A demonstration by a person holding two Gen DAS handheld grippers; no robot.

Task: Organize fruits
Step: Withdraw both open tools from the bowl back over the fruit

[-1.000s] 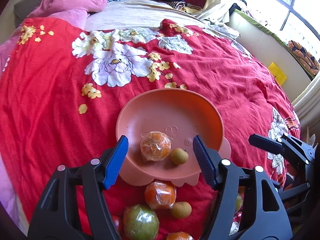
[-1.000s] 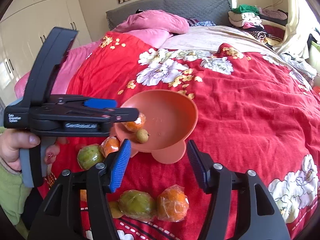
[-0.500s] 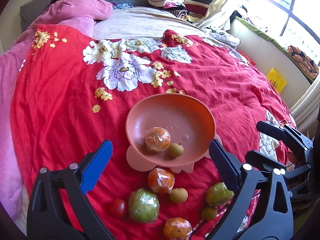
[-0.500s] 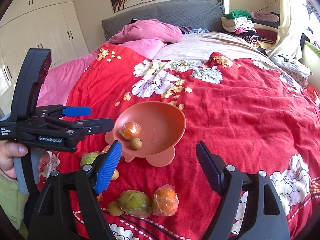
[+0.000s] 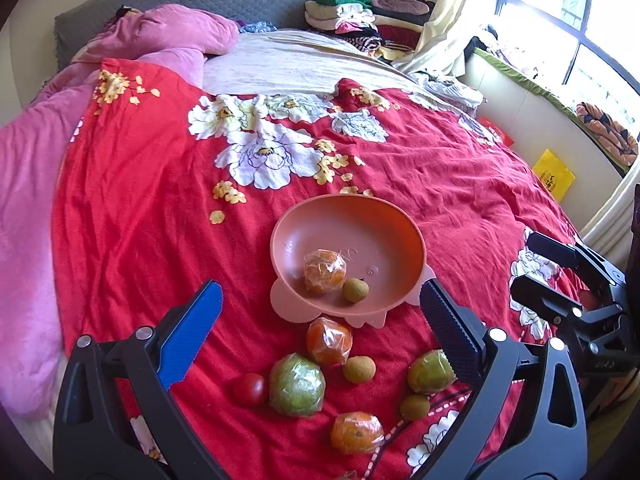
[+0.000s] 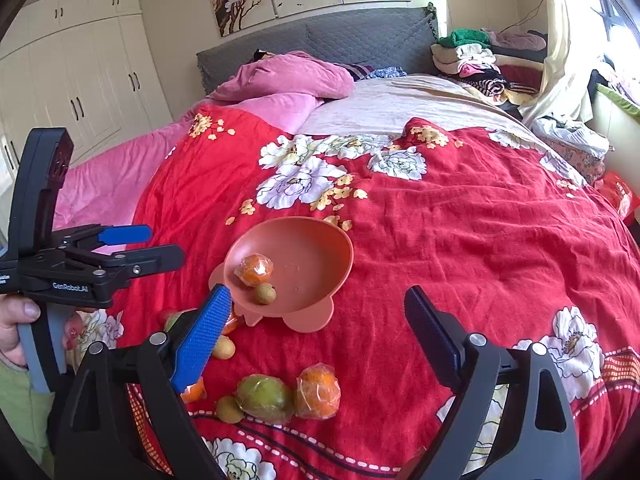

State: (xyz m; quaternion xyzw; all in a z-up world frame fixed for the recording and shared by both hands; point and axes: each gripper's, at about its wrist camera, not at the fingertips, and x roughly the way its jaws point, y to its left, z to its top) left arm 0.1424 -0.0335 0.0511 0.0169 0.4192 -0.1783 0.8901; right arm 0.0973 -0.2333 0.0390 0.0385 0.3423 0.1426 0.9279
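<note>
Left wrist: round bowl (image 5: 400, 216) upright, mouth upward, fruit inside.

Bright daylight floods in from the window (image 5: 576, 4) — blown-out glare there, perhaps hiding detail; fisheye edges bend and darken.

Both tools are black plastic clamps with silver screw heads at the joints. On the left gripper (image 5: 320, 320) one finger wears a ridged blue pad (image 5: 188, 340), the other a dark one; the right gripper (image 6: 316, 332) matches. White "GenRobot.AI" lettering runs along the left one's side, its grey handle held by a bare hand (image 6: 18, 328) above a green sleeve (image 6: 20, 412)
</note>
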